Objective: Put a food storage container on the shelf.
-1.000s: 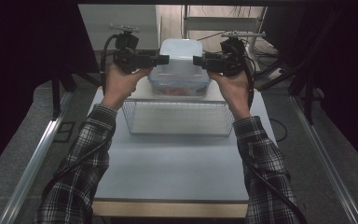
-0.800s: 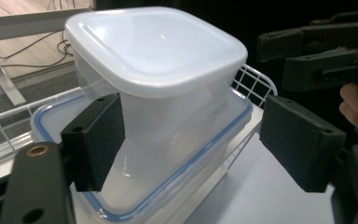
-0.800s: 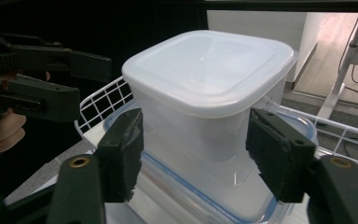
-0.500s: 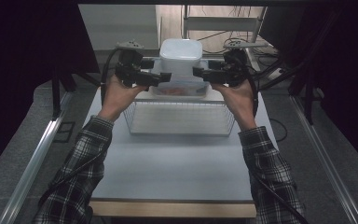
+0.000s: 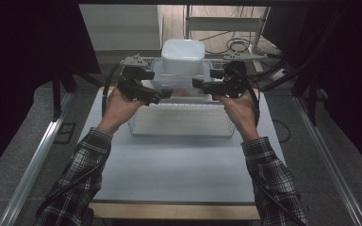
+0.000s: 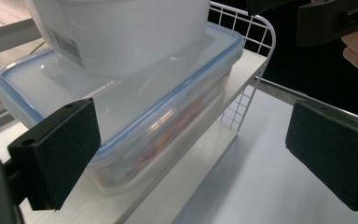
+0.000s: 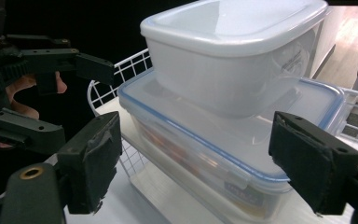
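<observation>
A clear box with a blue-rimmed lid (image 5: 181,87) rests on the white wire rack (image 5: 179,123), and a white lidded tub (image 5: 183,55) is stacked on it. My left gripper (image 5: 164,94) is at the box's left end and my right gripper (image 5: 199,84) at its right end. In the left gripper view the clear box (image 6: 135,107) lies past the left pad (image 6: 56,154), which is off it. In the right gripper view a corner of the clear box (image 7: 223,154) lies between the pads, untouched. Both pairs of jaws have just been opening and stand open.
The rack has a white shelf board (image 6: 191,163) with a wire rim (image 6: 256,28), standing at the far half of the pale table (image 5: 179,174). Dark curtains flank the table. Cables and a metal frame (image 5: 226,23) lie beyond the rack.
Both hands came down and nearer with the stacked boxes. Their jaws, closed on the clear box's ends before, have spread apart and let it go onto the rack.
</observation>
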The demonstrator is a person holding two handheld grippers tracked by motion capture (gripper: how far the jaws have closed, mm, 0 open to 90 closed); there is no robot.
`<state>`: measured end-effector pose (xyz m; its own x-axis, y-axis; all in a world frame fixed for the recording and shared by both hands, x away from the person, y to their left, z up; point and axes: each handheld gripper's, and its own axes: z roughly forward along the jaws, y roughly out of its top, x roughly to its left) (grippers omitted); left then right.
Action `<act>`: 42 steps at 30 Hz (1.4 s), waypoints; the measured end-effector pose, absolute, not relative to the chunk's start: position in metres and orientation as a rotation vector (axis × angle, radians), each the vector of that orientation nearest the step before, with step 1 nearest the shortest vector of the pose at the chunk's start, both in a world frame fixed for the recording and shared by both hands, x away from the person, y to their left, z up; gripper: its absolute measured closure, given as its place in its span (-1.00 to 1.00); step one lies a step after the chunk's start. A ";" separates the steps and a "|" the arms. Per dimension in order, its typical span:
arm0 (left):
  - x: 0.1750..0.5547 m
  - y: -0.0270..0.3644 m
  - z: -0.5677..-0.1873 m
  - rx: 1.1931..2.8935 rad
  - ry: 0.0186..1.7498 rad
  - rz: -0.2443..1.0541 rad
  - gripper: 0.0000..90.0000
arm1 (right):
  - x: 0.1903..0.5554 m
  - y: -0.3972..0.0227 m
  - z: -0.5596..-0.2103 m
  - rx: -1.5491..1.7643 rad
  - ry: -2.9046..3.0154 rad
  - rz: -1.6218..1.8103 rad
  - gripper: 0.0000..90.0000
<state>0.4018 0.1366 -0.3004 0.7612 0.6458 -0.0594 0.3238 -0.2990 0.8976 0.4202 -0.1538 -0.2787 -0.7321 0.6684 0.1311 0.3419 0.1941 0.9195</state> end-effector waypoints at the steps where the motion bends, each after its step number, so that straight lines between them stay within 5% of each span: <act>1: 0.401 0.137 -0.301 1.907 0.738 0.381 -0.93 | 0.419 -0.154 -0.280 0.950 2.176 1.548 -0.63; 42: 0.367 0.136 -0.353 1.968 0.658 0.276 -0.97 | 0.383 -0.161 -0.324 0.849 2.279 1.504 -0.93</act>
<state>0.3671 0.1364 -0.3534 0.8258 0.5573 -0.0863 0.3287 -0.3513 0.8767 0.3833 -0.1615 -0.3239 -0.7878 0.6101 0.0844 0.3175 0.2849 0.9044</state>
